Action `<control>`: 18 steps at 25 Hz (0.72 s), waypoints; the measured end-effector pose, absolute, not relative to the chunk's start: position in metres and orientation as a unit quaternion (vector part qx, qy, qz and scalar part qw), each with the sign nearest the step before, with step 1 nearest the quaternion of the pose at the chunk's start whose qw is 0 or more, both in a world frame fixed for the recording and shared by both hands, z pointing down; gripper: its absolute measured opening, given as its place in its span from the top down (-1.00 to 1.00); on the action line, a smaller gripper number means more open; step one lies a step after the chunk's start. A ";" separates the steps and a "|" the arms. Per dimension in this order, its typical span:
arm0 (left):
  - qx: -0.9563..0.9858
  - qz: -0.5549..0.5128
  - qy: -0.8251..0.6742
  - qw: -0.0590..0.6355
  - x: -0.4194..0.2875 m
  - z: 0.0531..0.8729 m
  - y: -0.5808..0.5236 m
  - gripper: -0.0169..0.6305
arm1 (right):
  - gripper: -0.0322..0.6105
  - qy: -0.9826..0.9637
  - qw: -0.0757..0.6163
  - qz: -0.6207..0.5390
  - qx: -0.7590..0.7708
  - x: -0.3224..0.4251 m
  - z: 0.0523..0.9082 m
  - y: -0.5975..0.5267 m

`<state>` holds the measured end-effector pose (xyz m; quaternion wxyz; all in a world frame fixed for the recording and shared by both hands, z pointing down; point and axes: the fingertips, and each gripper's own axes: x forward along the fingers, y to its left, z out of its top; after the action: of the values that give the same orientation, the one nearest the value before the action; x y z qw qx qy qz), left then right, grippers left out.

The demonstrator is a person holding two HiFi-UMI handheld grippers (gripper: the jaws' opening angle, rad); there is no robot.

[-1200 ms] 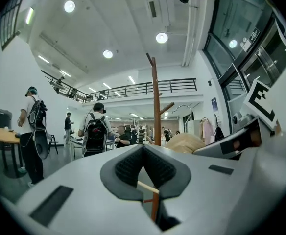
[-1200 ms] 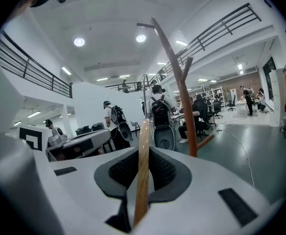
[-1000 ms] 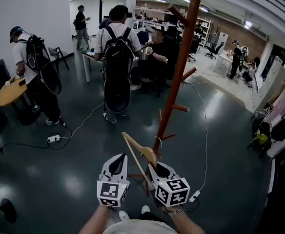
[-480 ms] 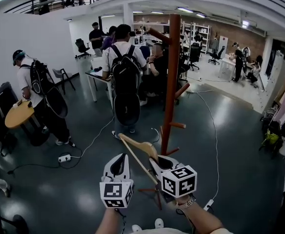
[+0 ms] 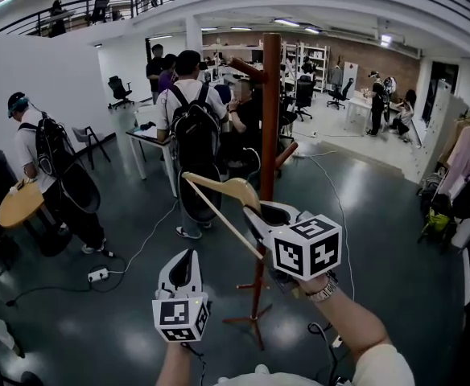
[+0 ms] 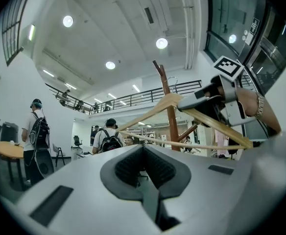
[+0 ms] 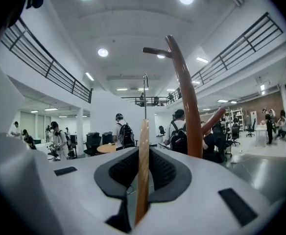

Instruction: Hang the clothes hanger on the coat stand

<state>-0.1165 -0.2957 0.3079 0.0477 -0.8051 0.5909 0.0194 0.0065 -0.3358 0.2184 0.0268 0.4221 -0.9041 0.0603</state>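
In the head view, our right claw (image 5: 265, 213) is raised in front of us and grips the wooden clothes hanger (image 5: 219, 190) by one shoulder end. The hanger's long axis runs from the claw up and to the left, so its free end points away from us. Its metal hook (image 5: 256, 159) rises just beside the brown pole of the coat stand (image 5: 269, 119), and we cannot tell whether it touches the pole. The stand is upright on the dark floor (image 5: 122, 296), with short pegs slanting up from the pole. Our left claw (image 5: 184, 261) hangs lower and to the left, apart from the hanger. Beyond the stand a person with a black backpack (image 5: 195, 127) faces away, and a round yellow bench (image 5: 18, 203) stands at the far left.

In the left gripper view, the left claw's pads meet with nothing between them. Above them the hanger crosses the picture, its lower bar nearly level and its right end inside the right claw.

In the right gripper view, we see the hanger edge-on as a narrow upright strip of wood clamped between the right claw's pads. Its wire hook rises straight above it. The stand's pole is just to the right of the strip, leaning slightly.
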 end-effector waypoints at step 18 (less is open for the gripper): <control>-0.820 0.010 0.570 0.057 -0.110 0.318 -0.303 0.91 | 0.68 -0.906 -0.012 0.037 0.422 0.021 0.097 -0.364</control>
<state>-0.1097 -0.3028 0.3181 0.0571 -0.8198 0.5697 0.0095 0.0206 -0.3643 0.0974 -0.0124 0.4217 -0.9059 0.0368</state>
